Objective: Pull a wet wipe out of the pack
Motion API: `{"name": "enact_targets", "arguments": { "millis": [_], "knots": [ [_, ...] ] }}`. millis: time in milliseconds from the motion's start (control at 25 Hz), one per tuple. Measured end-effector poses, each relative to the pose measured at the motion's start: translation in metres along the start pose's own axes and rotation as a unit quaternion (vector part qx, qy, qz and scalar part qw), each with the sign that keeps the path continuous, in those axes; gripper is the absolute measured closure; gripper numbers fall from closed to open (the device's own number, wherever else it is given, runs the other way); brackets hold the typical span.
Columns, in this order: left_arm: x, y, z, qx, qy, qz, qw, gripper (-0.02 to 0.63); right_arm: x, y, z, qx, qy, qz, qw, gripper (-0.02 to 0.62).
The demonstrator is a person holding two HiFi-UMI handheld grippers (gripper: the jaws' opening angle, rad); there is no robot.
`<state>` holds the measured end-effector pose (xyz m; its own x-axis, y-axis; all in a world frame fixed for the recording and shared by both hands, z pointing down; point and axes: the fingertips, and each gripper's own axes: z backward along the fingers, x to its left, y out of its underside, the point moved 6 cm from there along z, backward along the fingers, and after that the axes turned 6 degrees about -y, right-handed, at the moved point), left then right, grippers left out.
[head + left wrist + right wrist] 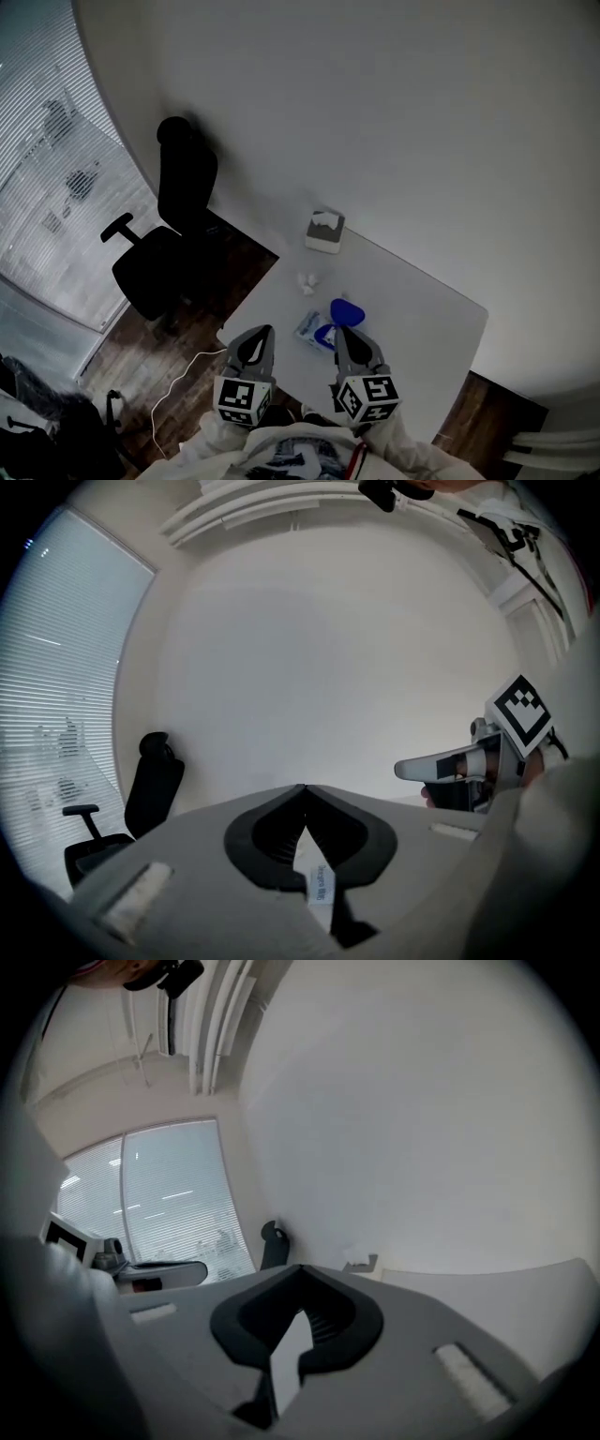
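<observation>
The wet wipe pack (311, 330), white and blue with its round blue lid (348, 310) flipped up, lies on the white table (422, 319) near the front edge. My right gripper (342, 330) hovers just right of the pack with its jaws together and nothing between them. My left gripper (265, 331) is to the pack's left, near the table's left edge, also shut and empty. The pack does not show in either gripper view. In the left gripper view the left gripper (303, 787) has its jaws meeting at the tip. In the right gripper view the right gripper (300, 1266) looks the same.
A tissue box (324, 231) stands at the table's far edge, with a small crumpled white wipe (307, 281) between it and the pack. A black office chair (169, 234) stands on the wooden floor left of the table. A white cable (183, 375) lies on the floor.
</observation>
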<state>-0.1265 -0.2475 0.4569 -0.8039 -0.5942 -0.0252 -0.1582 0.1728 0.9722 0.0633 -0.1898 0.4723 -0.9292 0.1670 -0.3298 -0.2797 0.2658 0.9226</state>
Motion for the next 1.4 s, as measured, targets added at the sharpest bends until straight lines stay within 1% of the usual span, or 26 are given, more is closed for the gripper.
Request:
{"name": "enact_targets", "arguments": {
  "millis": [200,400,600,880,1040,1160,1400],
  "knots": [
    [-0.016,-0.003,-0.029,0.003,0.063,-0.008,0.998,0.601,-0.021,0.0,0.012,-0.004,0.062,-0.015,0.998,0.591],
    [-0.023,0.0,-0.06,0.009,0.122,-0.009,0.9925,0.601,-0.032,0.003,0.016,-0.005,0.12,-0.024,0.993,0.591],
    [-0.023,-0.002,-0.085,0.009,0.176,-0.011,0.9842,0.601,-0.033,0.0,0.014,-0.013,0.173,-0.03,0.984,0.591],
    [-0.019,-0.002,-0.104,0.019,0.245,-0.021,0.969,0.601,-0.021,0.003,0.01,-0.028,0.237,-0.046,0.97,0.591],
    [-0.018,-0.002,-0.107,0.021,0.279,-0.026,0.9597,0.601,-0.012,0.006,0.011,-0.036,0.266,-0.053,0.962,0.591],
    [-0.016,-0.001,-0.112,0.02,0.297,-0.031,0.9542,0.601,-0.008,0.008,0.011,-0.043,0.285,-0.056,0.956,0.591],
    [-0.012,-0.001,-0.113,0.016,0.317,-0.032,0.9477,0.601,0.0,0.008,0.015,-0.052,0.311,-0.053,0.947,0.59]
  ]
}}
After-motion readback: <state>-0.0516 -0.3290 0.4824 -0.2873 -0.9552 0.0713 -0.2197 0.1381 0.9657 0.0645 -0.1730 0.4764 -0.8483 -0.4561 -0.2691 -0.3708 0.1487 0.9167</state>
